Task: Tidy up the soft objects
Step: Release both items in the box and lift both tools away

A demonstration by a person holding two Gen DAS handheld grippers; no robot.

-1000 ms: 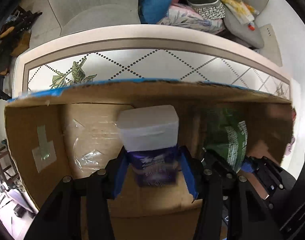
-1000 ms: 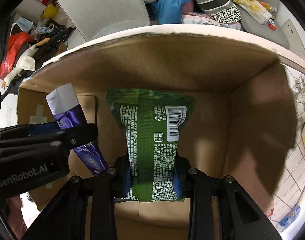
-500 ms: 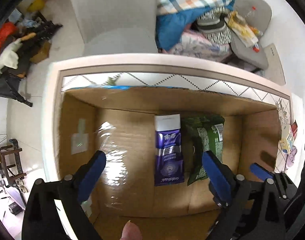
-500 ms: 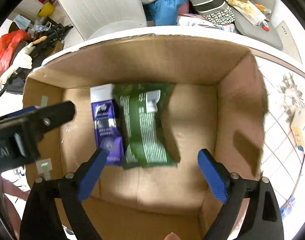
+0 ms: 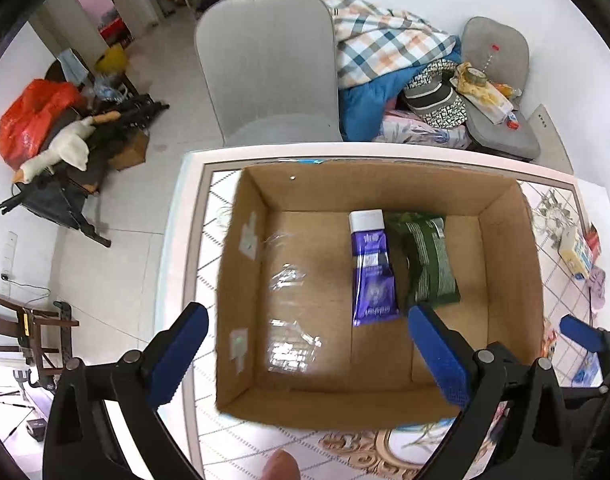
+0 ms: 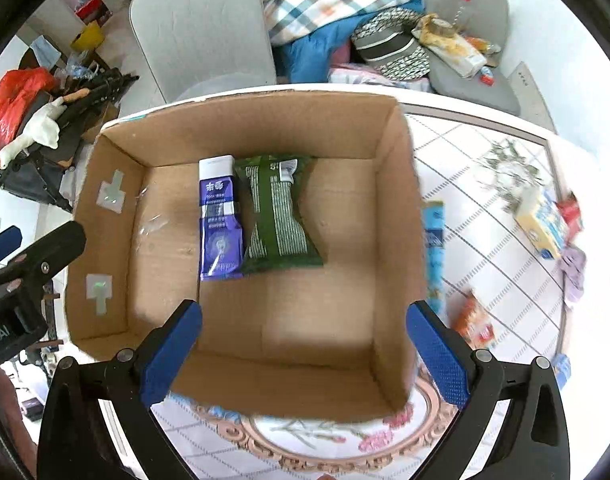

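Left wrist view: a brown cardboard box (image 5: 505, 248) on the patterned table (image 5: 209, 216) holds a flat purple tube (image 5: 372, 270) touching a crinkled green packet (image 5: 427, 264); the left gripper (image 5: 305, 354) hangs above, spread wide and empty. Right wrist view: the right gripper (image 6: 303, 354) is likewise wide apart, holding nothing, above the box (image 6: 397, 208), tube (image 6: 219, 220) and packet (image 6: 277, 220).

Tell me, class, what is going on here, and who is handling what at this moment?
A person with a two-finger gripper in each hand is sorting soft packets into a cardboard box on a patterned table. A purple tube and a green pouch lie flat, side by side, on the box floor. Both the left gripper and the right gripper are open and empty above the box. More packets, including a yellow carton, wait on the table to the right.
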